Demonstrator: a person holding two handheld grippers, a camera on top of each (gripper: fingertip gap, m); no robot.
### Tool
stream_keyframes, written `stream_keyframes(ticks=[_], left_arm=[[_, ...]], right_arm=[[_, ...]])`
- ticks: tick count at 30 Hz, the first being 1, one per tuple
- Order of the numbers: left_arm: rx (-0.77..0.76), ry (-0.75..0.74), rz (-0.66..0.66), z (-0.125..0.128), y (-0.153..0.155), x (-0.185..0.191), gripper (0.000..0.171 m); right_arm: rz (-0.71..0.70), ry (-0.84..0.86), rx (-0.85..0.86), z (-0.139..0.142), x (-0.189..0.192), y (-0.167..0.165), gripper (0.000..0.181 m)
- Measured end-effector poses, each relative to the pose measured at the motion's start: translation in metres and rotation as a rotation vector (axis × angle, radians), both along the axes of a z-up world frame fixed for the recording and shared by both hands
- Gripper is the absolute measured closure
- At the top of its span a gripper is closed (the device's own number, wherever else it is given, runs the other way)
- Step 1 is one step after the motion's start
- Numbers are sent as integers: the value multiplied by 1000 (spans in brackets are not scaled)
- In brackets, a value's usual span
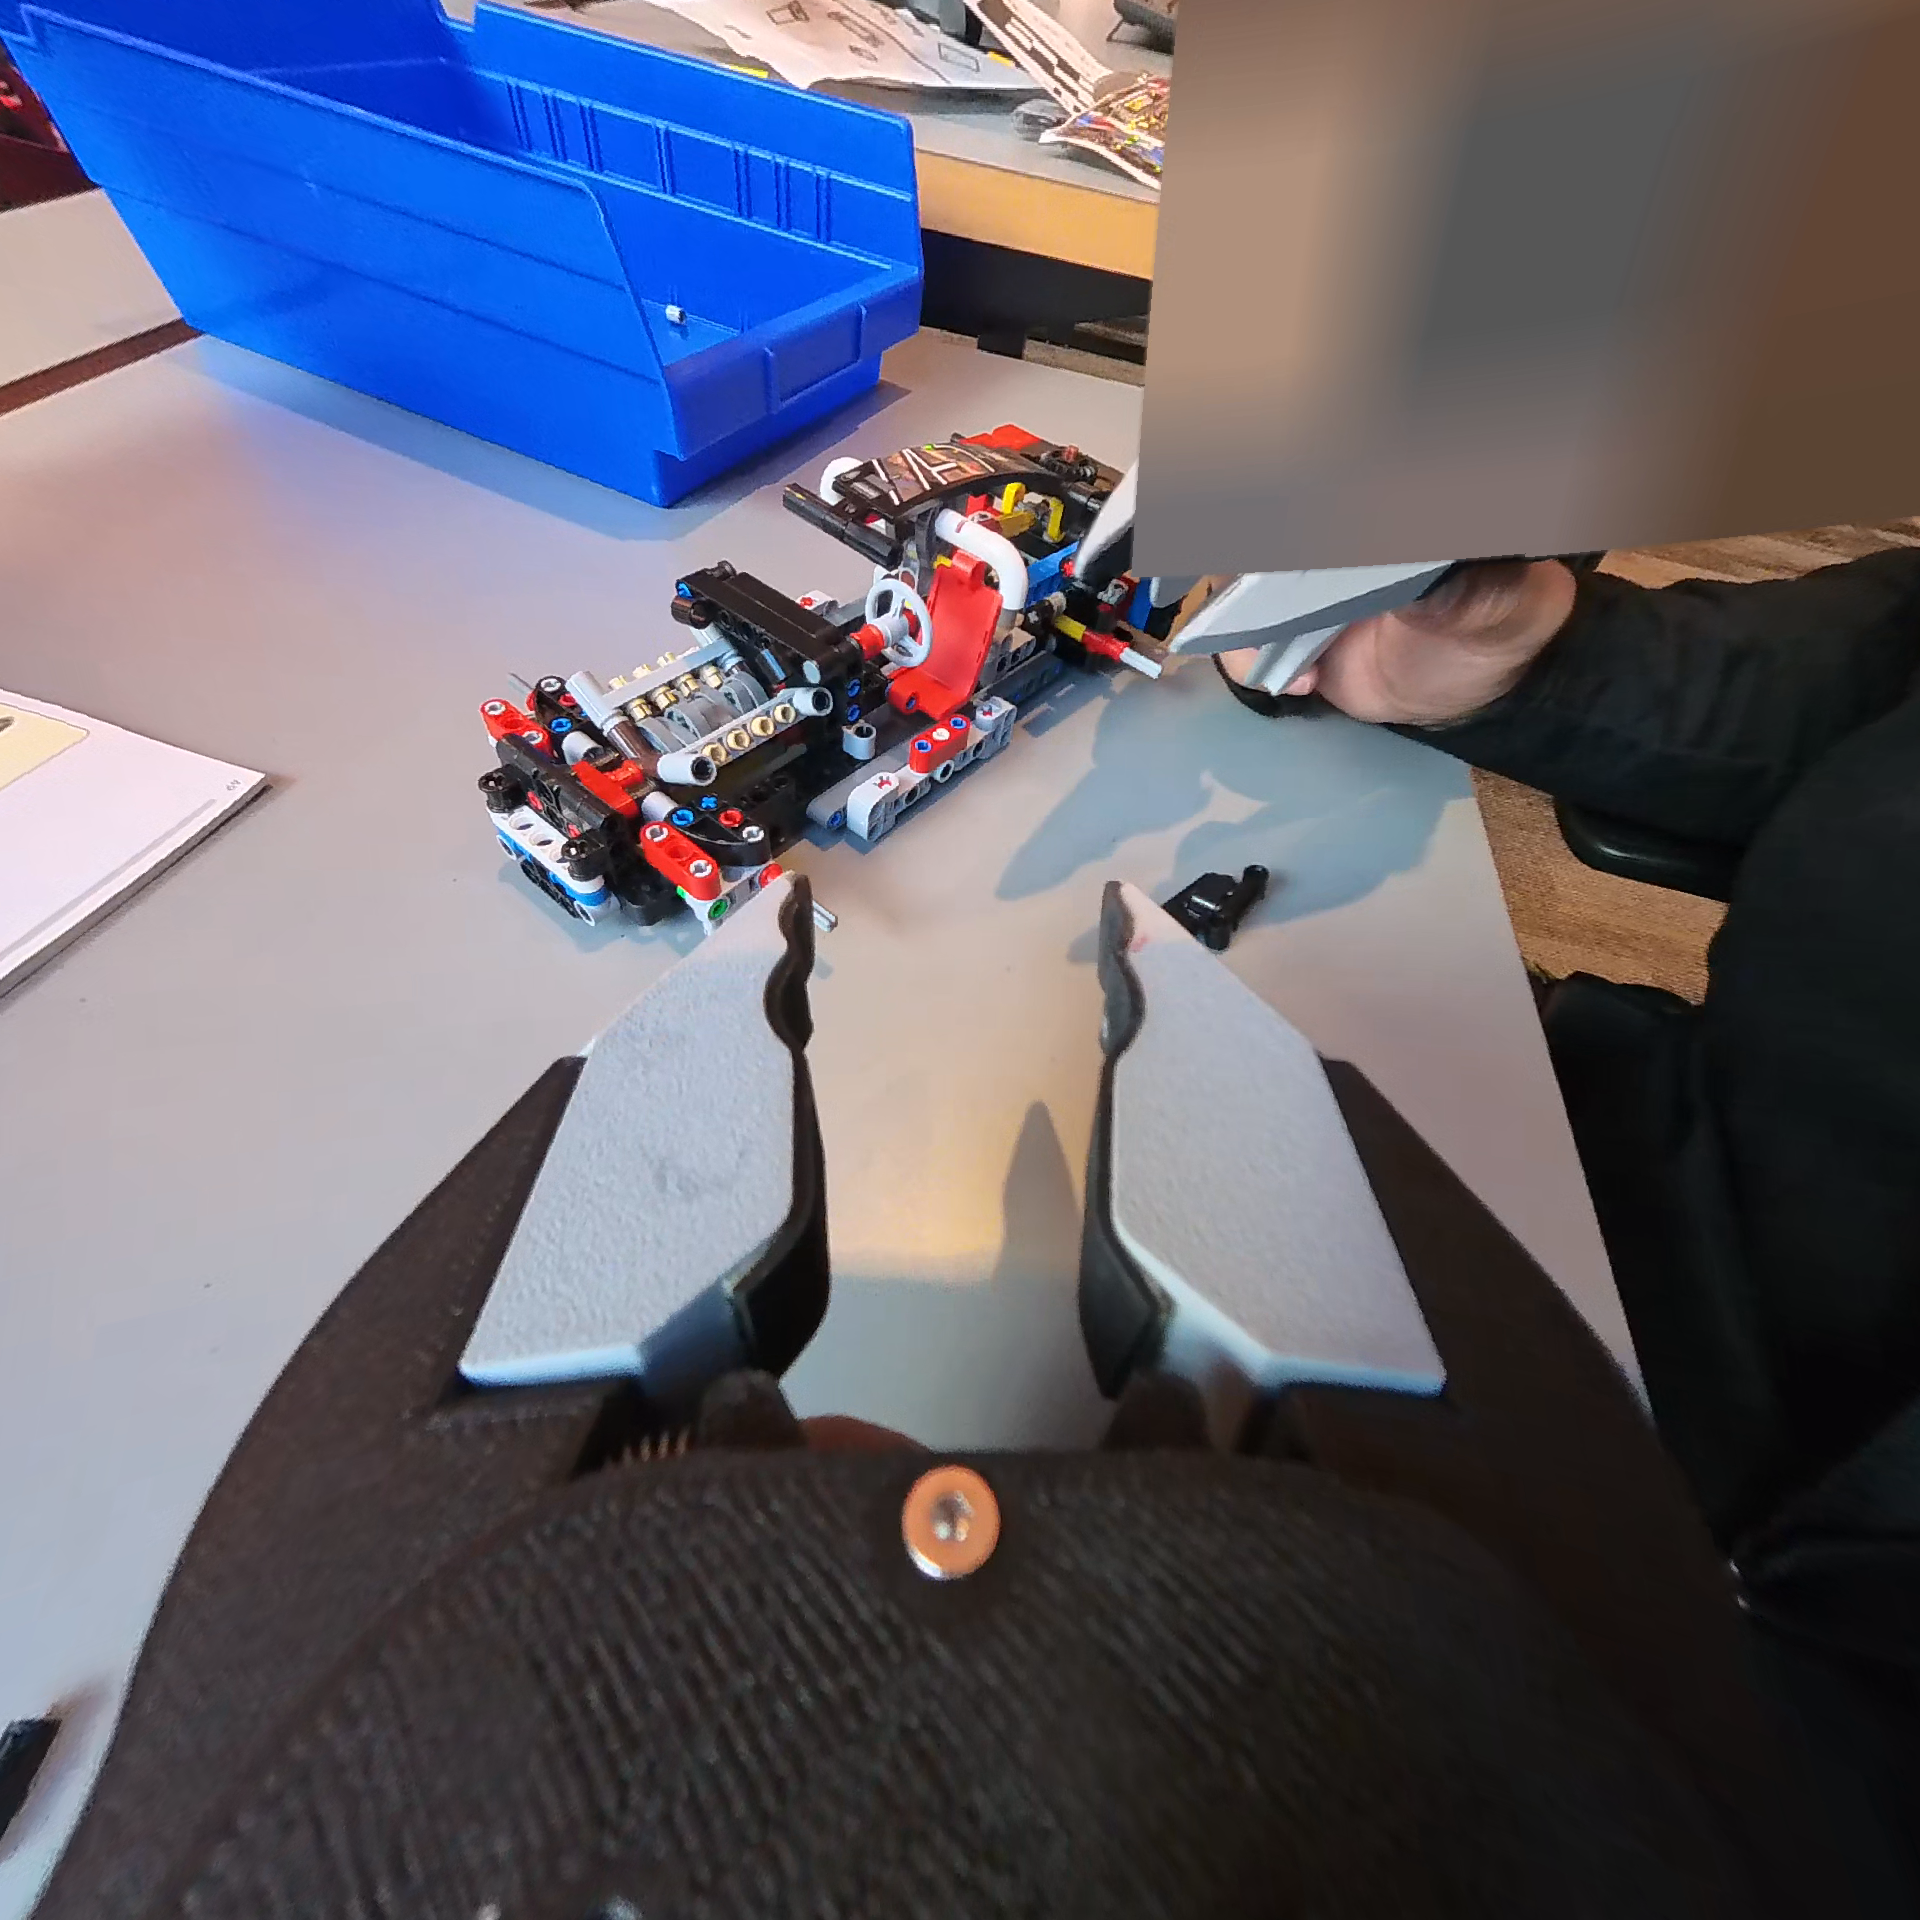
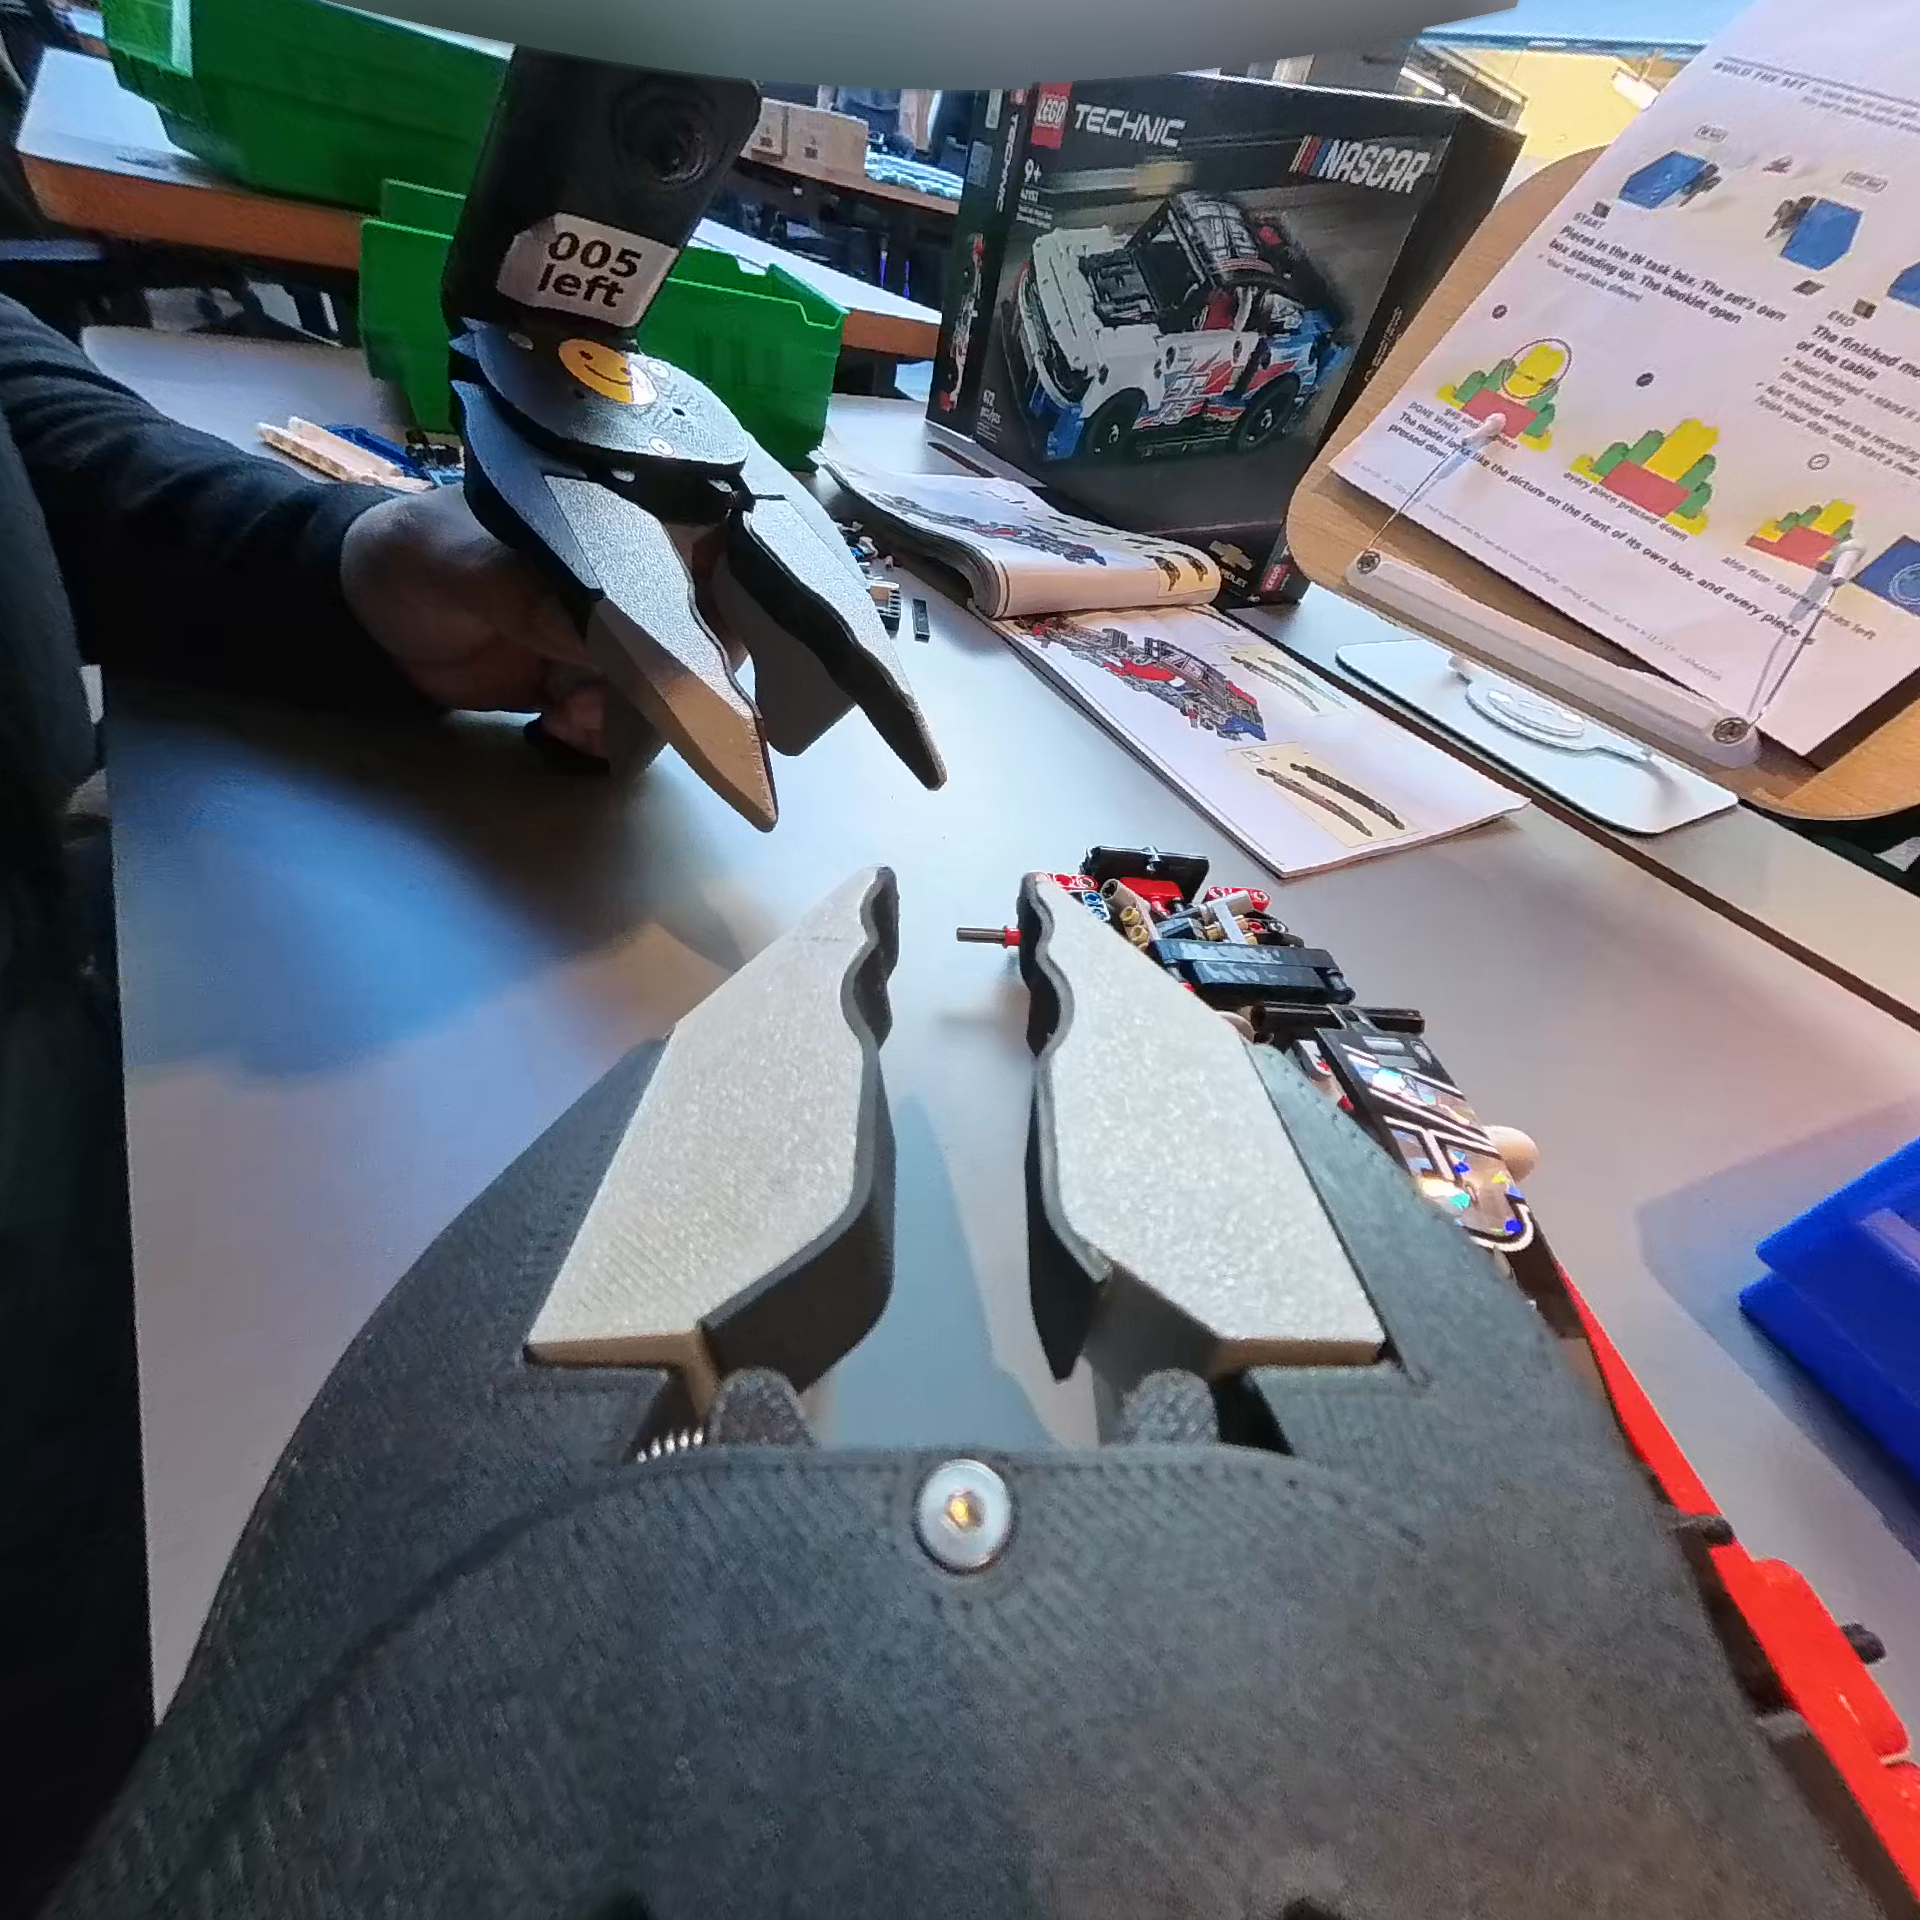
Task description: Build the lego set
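Glossy plastic lego car (image 1: 790,686) and blue bin (image 1: 499,239) are seen on a smooth matt table (image 1: 312,1091), paper booklet (image 1: 94,821) at nine o'clock.

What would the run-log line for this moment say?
left gripper: open, empty | right gripper: open, beside car chassis | loose black piece: on table

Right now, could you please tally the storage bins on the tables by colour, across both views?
Blue bins: 1
Green bins: 2
Total: 3
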State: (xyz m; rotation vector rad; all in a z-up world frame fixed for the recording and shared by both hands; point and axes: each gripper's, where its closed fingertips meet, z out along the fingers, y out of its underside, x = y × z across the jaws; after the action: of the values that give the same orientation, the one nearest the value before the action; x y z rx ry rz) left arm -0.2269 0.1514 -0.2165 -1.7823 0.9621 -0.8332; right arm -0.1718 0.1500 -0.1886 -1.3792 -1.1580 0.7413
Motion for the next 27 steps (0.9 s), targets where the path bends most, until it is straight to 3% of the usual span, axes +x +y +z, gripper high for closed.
stream_keyframes(ticks=[27], left_arm=[[18,10,65,0,10,-3,118]], right_arm=[[-17,-67,28,-10,-4,1,162]])
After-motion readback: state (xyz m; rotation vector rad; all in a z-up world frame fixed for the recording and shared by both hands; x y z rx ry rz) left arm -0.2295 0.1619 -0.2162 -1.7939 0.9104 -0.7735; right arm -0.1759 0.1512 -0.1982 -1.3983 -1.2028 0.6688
